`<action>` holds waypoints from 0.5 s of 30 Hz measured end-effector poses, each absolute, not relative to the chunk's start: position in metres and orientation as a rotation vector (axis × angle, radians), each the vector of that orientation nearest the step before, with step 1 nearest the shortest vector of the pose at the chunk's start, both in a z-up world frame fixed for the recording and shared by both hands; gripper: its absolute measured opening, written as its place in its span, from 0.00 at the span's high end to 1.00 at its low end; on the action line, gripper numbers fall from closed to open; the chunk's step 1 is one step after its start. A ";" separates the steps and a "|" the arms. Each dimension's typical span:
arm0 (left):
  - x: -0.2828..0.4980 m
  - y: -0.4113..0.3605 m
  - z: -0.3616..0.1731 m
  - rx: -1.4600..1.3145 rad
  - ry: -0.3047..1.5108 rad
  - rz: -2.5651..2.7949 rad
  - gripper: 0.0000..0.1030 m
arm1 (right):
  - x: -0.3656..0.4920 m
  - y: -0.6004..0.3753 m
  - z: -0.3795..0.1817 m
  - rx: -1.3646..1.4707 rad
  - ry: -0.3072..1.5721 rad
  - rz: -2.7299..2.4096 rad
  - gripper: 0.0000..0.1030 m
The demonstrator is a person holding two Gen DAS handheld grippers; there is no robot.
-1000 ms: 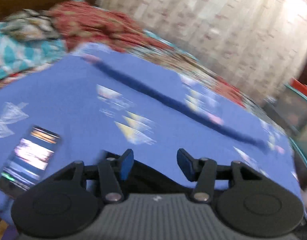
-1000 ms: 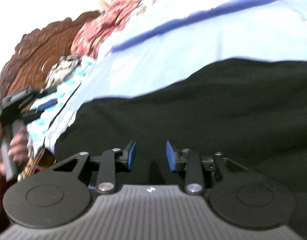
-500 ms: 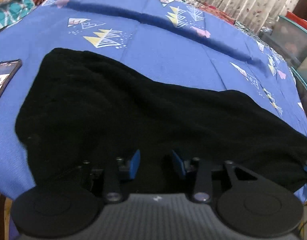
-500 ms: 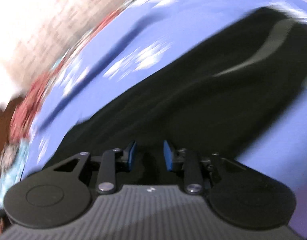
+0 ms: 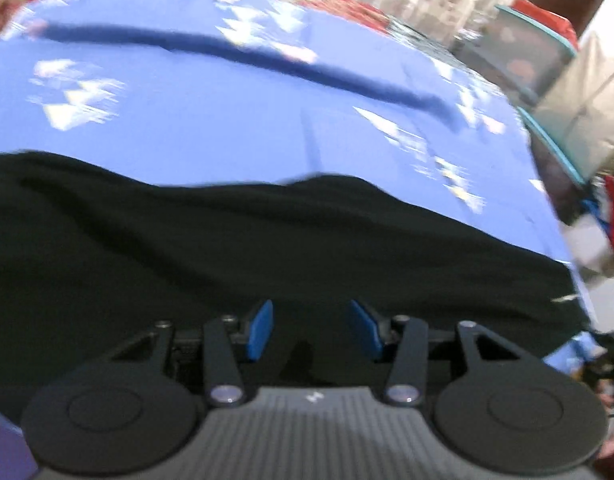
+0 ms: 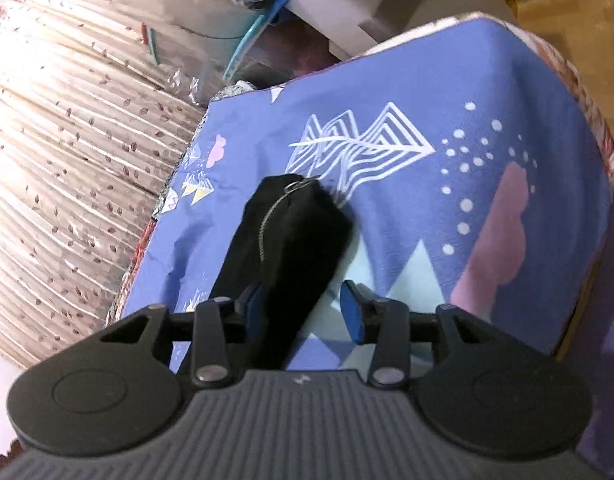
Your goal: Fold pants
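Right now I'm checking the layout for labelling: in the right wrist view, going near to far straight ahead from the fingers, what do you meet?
Right gripper → black pants → zipper pull → blue sheet → teal-rimmed bin

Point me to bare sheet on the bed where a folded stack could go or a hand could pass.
Left wrist view: open blue sheet between the black pants and the dark crease beyond them. Right wrist view: bare printed sheet right of the pants leg, out to the bed's edge. Crowded: the near strip under the pants, and the bins past the far corner.
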State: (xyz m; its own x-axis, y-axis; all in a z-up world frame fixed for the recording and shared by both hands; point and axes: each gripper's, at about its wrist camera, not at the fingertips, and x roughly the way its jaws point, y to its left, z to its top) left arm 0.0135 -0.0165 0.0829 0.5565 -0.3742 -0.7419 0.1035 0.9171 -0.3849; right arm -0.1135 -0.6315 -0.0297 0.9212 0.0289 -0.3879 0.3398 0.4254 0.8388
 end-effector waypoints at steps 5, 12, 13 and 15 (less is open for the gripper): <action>0.021 -0.062 0.061 -0.301 1.021 -0.325 0.57 | -0.098 -0.631 -0.023 1.161 0.362 -0.196 0.55; 0.025 -0.059 0.033 -0.378 1.086 -0.275 0.59 | -0.090 -0.636 -0.025 1.192 0.338 -0.220 0.55; 0.024 -0.057 0.033 -0.383 1.088 -0.273 0.60 | -0.088 -0.635 -0.023 1.180 0.344 -0.224 0.55; 0.023 -0.056 0.033 -0.384 1.082 -0.273 0.61 | -0.083 -0.633 -0.020 1.143 0.371 -0.222 0.56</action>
State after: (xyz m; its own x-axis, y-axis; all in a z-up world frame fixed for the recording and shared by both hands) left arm 0.0228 -0.0557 0.0333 0.4463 -0.3990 -0.8010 0.0294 0.9011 -0.4325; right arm -0.0833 -0.6333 -0.0201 0.9174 0.0162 -0.3977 0.3582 0.4023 0.8425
